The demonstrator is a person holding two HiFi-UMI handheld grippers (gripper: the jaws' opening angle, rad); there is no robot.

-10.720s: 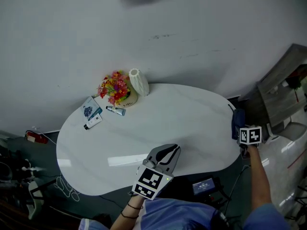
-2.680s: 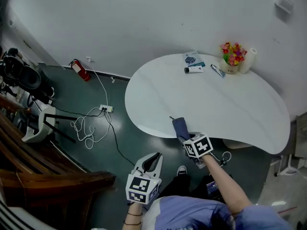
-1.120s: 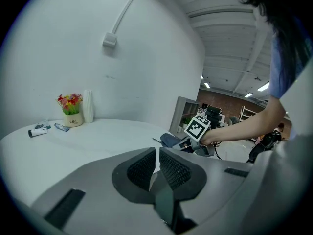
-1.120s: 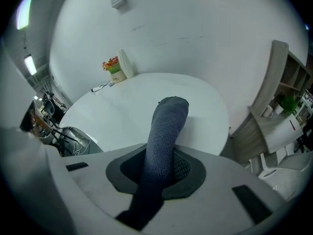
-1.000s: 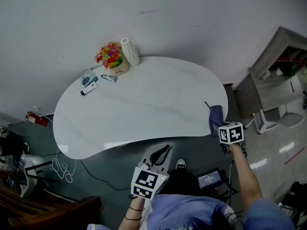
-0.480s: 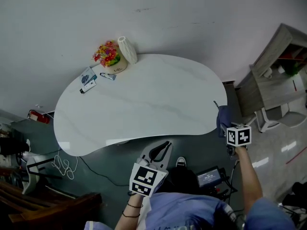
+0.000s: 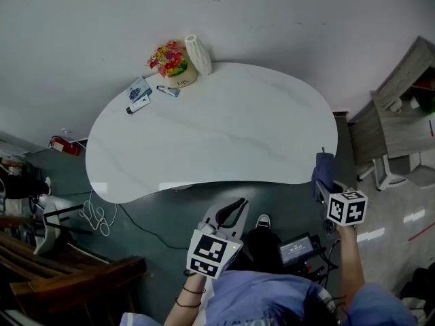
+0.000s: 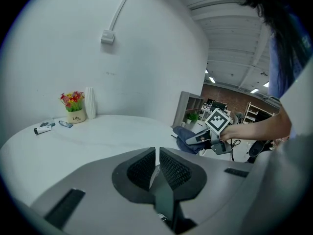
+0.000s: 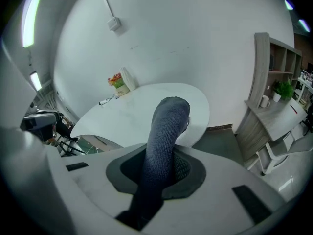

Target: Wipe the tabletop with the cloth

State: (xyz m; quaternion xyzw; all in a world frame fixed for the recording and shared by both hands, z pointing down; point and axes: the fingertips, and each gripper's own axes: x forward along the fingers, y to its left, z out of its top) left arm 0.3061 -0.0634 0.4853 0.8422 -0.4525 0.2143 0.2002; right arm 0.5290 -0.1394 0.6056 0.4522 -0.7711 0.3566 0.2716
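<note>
The white kidney-shaped table (image 7: 217, 134) fills the middle of the head view. A dark blue cloth (image 7: 323, 171) hangs at its near right edge, and my right gripper (image 7: 326, 190) is shut on it, marker cube toward me. In the right gripper view the cloth (image 9: 165, 126) rises out of the shut jaws, with the tabletop (image 9: 142, 109) beyond. My left gripper (image 7: 238, 204) hovers off the table in front of its near edge, shut on nothing. Its jaws (image 8: 156, 154) meet with only a slit between them, and that view shows the cloth (image 8: 188, 133) in the right gripper (image 8: 199, 138).
A flower pot (image 7: 171, 62), a white vase (image 7: 198, 54), a tube (image 7: 168, 90) and a small box (image 7: 138, 92) stand at the table's far left. A grey shelf unit (image 7: 401, 107) is at the right. Cables (image 7: 95, 212) and a screen device (image 7: 297, 248) lie on the floor.
The head view has shifted. My right gripper and the cloth have slid a little toward me along the table's right edge. The left gripper keeps its place below the near edge.
</note>
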